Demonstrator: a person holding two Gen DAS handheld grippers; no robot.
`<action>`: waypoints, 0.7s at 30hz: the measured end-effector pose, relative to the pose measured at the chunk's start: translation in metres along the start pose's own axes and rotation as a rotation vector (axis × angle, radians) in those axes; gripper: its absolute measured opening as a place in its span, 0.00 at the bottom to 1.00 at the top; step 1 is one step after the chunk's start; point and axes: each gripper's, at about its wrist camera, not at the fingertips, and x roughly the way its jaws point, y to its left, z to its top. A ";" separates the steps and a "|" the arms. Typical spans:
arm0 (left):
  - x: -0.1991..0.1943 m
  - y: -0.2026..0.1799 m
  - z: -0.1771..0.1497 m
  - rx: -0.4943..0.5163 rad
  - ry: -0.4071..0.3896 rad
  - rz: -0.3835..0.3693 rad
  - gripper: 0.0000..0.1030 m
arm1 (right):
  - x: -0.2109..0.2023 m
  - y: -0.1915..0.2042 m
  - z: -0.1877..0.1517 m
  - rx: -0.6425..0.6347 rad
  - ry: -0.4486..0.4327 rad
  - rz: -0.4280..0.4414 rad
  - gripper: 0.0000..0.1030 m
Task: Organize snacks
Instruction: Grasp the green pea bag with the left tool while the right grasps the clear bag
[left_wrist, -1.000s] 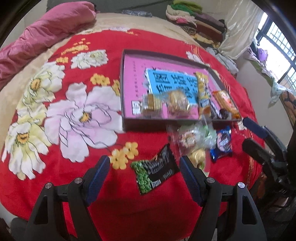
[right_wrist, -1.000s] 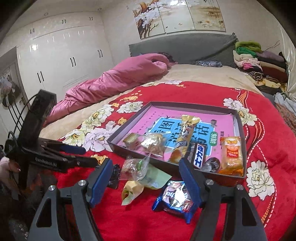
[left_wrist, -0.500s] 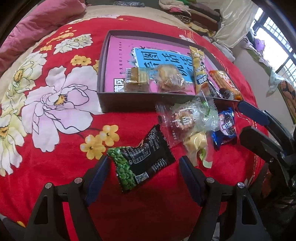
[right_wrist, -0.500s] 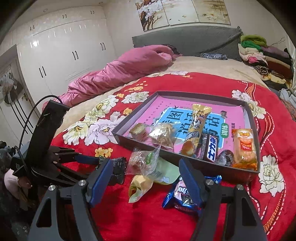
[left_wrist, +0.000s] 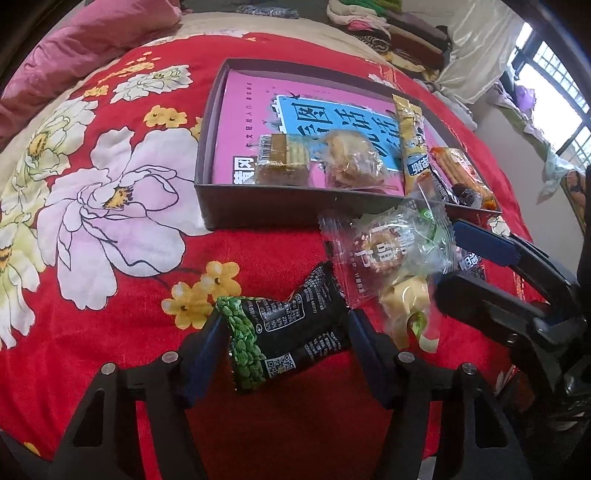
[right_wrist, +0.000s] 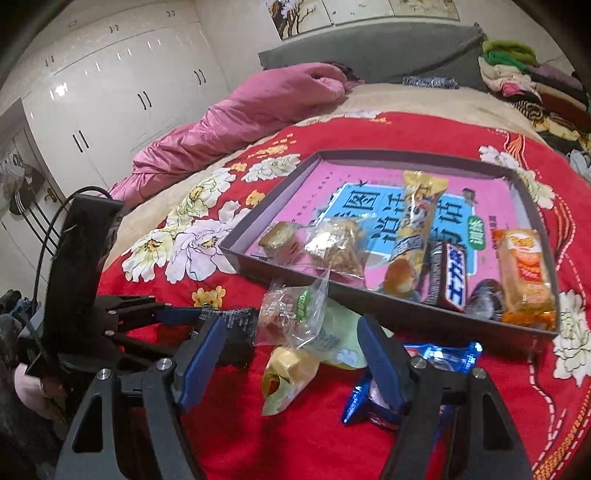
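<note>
The red floral blanket (left_wrist: 122, 229) is seen bare at 9 to 11 o'clock of the left gripper (left_wrist: 286, 332), w/ wide room there; the dark tray (left_wrist: 258, 208) blocks the 12 o'clock side, its near wall standing upright across the view. Free tray floor is seen at its far left corner, approx. 11 o'clock of the wafer pack (left_wrist: 282, 158) inside it. At 3 o'clock room is tight: the right gripper (right_wrist: 291, 354) is seen close beside the loose snacks.

The black-and-green pea packet (left_wrist: 284, 332) is lying on the blanket between the left gripper's blue pads, jaws spread wide, pads just beside the packet's ends; contact cannot be told. The packet is crumpled, green pea print at its left end, white text and a QR code on black.

At 1 o'clock of it a clear-wrapped round cake (left_wrist: 388, 251) is lying against the tray wall, w/ a pale yellow candy (left_wrist: 402, 299) just below. In the right wrist view the right gripper's jaws are spread wide, nothing held; the yellow candy (right_wrist: 288, 373) is seen between them, and a blue wrapper (right_wrist: 424, 376) is partly hidden behind the right finger.
</note>
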 end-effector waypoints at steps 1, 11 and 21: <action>0.000 0.000 0.000 0.004 -0.001 0.002 0.65 | 0.003 0.000 0.001 0.003 0.005 0.004 0.71; 0.002 -0.003 -0.001 0.025 -0.005 0.008 0.63 | 0.038 0.005 0.003 0.051 0.065 0.080 0.55; 0.001 -0.005 0.000 0.039 -0.008 0.011 0.51 | 0.045 -0.002 0.005 0.092 0.046 0.078 0.33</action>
